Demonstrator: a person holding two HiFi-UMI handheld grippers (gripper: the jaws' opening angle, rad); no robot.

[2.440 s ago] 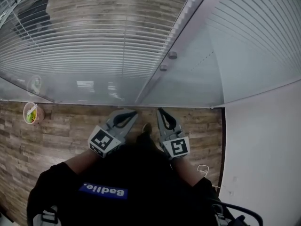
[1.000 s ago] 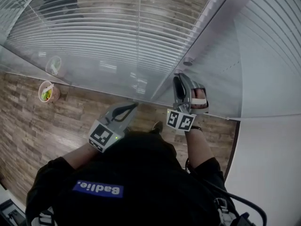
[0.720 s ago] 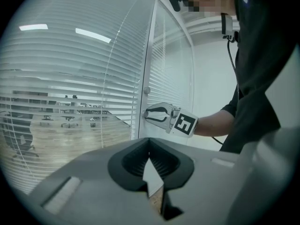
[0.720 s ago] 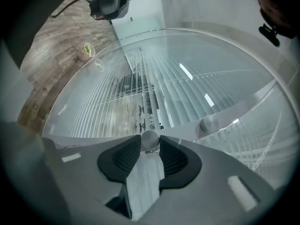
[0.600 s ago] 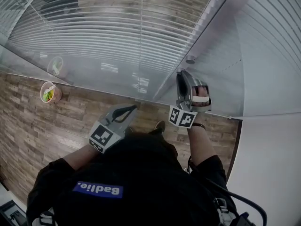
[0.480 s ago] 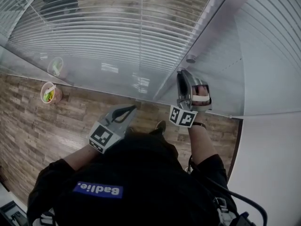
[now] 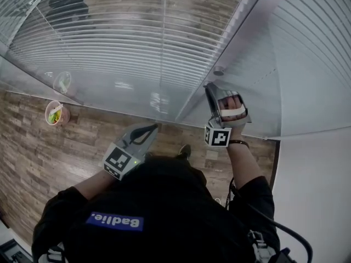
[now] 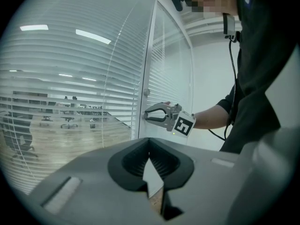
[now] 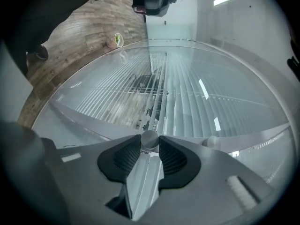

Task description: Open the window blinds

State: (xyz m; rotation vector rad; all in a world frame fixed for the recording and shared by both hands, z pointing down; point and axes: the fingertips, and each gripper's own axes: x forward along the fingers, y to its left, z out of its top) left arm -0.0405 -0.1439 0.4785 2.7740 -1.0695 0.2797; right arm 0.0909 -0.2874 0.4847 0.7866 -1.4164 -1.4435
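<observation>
At the glass partition we find the right gripper (image 7: 208,86) clamped on a round knob (image 9: 150,138) on the metal frame post (image 7: 241,26), both pads pressed to the knob's sides. A second knob (image 7: 219,70) sits just beside it on the same post. The window blinds (image 7: 109,43) hang behind the glass on both sides of the post, and through the slats left of the post we glimpse a room with chairs. The left gripper (image 7: 154,126) hovers low and left of the post, its jaws together on nothing. Well left of the post, a small cup (image 7: 55,114) stands on the wooden floor (image 7: 33,158) by the glass
</observation>
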